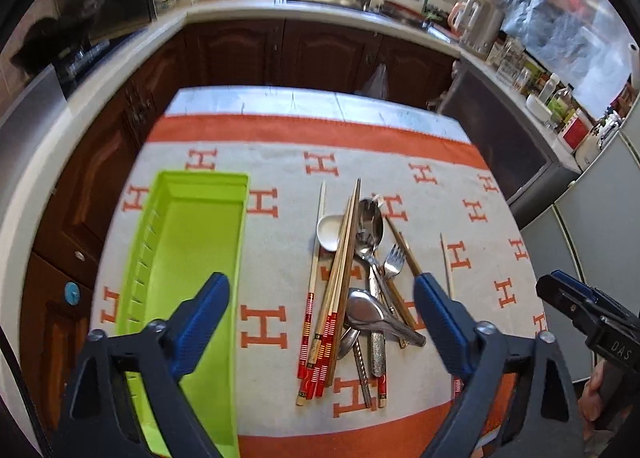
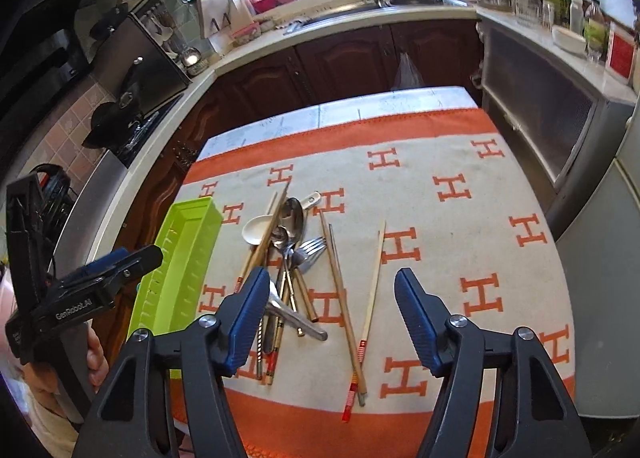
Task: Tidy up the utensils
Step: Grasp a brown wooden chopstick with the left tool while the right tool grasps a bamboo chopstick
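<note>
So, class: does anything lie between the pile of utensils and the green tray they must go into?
Nothing visible does. Only bare patterned cloth lies between the utensil pile and the green tray, and the tray looks empty.

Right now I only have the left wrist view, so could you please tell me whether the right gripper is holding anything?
Observer: No. The right gripper has its fingers apart and empty, above the cloth.
Operator: Thank you. What lies beneath it?
Observer: Two chopsticks lie there, a pale chopstick and a brown chopstick, both to the right of the utensil pile.
Operator: Do those two touch each other?
Observer: Yes, they cross close to their near ends, just short of the cloth's orange border.
</note>
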The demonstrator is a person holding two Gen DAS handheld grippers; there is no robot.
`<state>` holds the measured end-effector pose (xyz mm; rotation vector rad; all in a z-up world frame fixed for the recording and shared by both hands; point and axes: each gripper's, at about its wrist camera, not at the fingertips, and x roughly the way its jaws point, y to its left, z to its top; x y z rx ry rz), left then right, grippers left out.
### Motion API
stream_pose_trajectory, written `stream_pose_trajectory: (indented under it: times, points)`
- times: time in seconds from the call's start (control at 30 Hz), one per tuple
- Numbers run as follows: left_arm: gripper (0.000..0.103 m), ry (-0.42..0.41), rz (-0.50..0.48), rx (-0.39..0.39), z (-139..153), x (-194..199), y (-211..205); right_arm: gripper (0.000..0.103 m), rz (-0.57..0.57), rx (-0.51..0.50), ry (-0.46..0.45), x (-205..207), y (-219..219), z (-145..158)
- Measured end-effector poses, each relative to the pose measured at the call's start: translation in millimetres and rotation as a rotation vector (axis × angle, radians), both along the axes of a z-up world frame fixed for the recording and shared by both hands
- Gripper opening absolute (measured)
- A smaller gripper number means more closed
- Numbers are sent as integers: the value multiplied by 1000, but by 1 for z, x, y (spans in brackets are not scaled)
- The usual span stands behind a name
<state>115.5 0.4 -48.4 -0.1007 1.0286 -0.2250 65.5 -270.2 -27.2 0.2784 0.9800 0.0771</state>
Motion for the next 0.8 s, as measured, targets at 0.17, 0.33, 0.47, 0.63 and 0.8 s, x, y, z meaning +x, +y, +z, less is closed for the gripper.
stream_pose_trajectory:
  times: [0.17,0.33,0.47,0.63,0.8]
  points:
    - [50,146,-41,-30,-49,23,-12,61,-21,38,75,25,-18,-38]
    - [45,183,-80,-1,-78,32,-35,48,-23,62,164,41,-28,-84]
    - [34,211,-104,19,-92,40,-47,41,-10,56,229,49,-26,-120]
    - [34,226,-93,50,-106,48,-54,34,23,-3,248,55,-11,-141]
    - [21,227,-96,76,-112,52,-53,14,58,-123,227,58,9,-154]
